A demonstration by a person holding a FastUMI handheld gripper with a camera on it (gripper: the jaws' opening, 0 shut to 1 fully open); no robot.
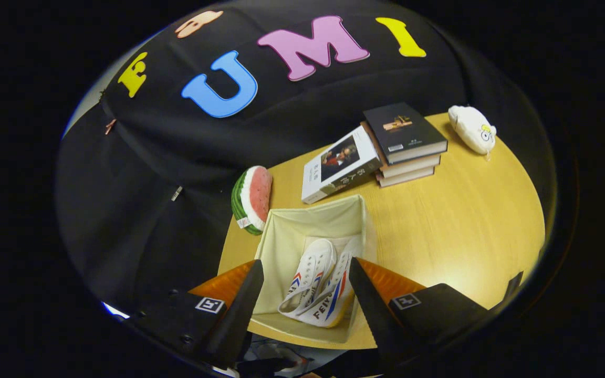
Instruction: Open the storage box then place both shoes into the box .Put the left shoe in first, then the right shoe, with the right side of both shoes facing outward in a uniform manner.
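Observation:
An open cream fabric storage box (308, 220) stands on the wooden table, just below and ahead of my fingers. Two white canvas shoes with red and blue stripes lie inside it, side by side on their sides, toes pointing away from me. One shoe (310, 278) is on the left, the other shoe (334, 302) leans against the box's right wall. My gripper (306, 275) hovers above the box, open, with nothing between its fingers. The shoes show through the gap between the fingers.
A watermelon-slice plush (252, 198) lies against the box's far left corner. A white book (340, 170) leans on a stack of books (405, 142) beyond the box. A white plush toy (472, 128) sits at the far right of the table (465, 220).

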